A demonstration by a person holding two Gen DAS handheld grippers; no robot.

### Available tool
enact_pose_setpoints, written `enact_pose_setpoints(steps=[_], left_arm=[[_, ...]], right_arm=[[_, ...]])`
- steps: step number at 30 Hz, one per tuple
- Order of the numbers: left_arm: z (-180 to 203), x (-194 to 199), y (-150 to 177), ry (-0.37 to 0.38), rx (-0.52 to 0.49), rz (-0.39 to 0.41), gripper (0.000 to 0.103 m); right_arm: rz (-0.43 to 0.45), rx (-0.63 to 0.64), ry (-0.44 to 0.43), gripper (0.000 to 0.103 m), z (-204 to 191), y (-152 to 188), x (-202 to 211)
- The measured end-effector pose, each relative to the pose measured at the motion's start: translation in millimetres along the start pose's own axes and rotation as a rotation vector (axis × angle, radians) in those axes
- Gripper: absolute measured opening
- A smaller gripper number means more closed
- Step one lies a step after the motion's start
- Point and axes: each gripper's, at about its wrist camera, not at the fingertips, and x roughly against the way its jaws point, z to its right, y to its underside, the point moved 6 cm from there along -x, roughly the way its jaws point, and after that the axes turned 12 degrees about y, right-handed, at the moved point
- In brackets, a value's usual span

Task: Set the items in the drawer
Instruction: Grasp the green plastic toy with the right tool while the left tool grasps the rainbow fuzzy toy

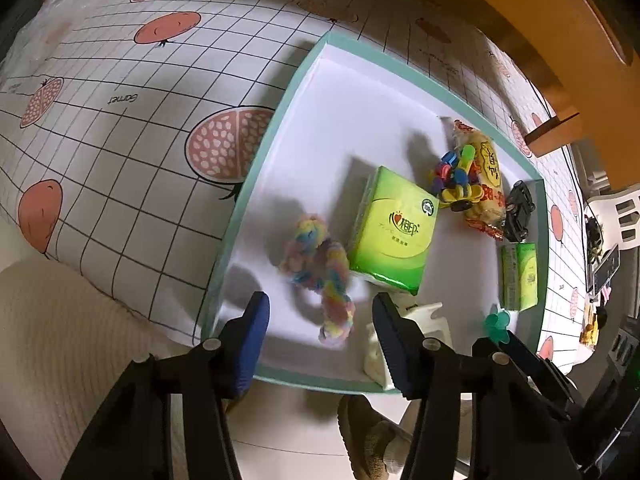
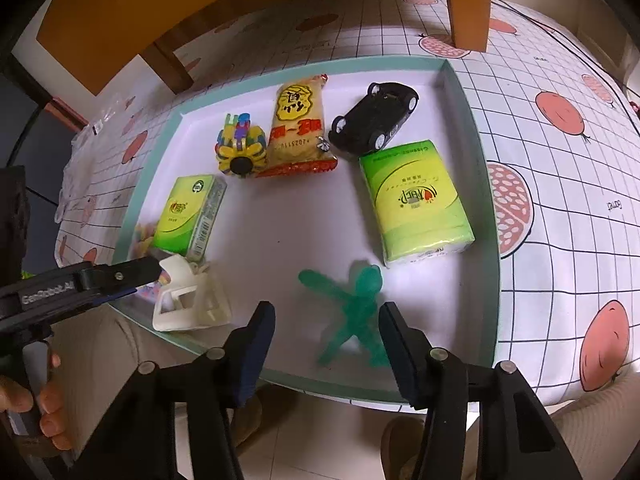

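A shallow drawer with a teal rim (image 1: 256, 152) and a white floor lies on the patterned cloth. A blurred rainbow fuzzy toy (image 1: 316, 264) lies in it, just beyond the open fingers of my left gripper (image 1: 320, 304). My right gripper (image 2: 328, 310) is open too, with a blurred green figure (image 2: 352, 304) on the drawer floor (image 2: 288, 220) between its fingers. Also inside are a large green tissue pack (image 2: 416, 204), a small green tissue pack (image 2: 188, 216), a colourful block toy (image 2: 240, 148), a snack bag (image 2: 298, 120), a black toy car (image 2: 376, 118) and a white plastic piece (image 2: 192, 300).
A grid tablecloth (image 1: 120, 120) printed with fruit surrounds the drawer. Orange wooden furniture (image 2: 200, 8) stands over the far side. A hand (image 2: 24, 404) grips the left tool at the left edge. Shoes (image 1: 372, 436) and floor tiles show below the drawer's near rim.
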Motion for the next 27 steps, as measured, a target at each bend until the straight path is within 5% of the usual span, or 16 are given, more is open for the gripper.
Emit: enact_pose_setpoints(steps=[8, 17, 19, 27], left_arm=[[12.6, -15.7, -10.9, -0.065, -0.041, 0.015, 0.048], [15.6, -19.1, -14.7, -0.120, -0.051, 0.031, 0.025], [12.4, -17.9, -14.0, -0.114, -0.041, 0.037, 0.021], [7.9, -13.8, -14.8, -0.076, -0.009, 0.045, 0.013]], right_arm=[[0.013, 0.034, 0.048, 0.052, -5.0, -1.3, -1.7], [0.021, 0.046, 0.128, 0.028, -1.1, -2.9, -4.1], [0.020, 0.026, 0.119, 0.020, 4.7, -2.9, -4.1], [0.015, -0.047, 0.051, 0.019, 20.3, -4.4, -2.8]])
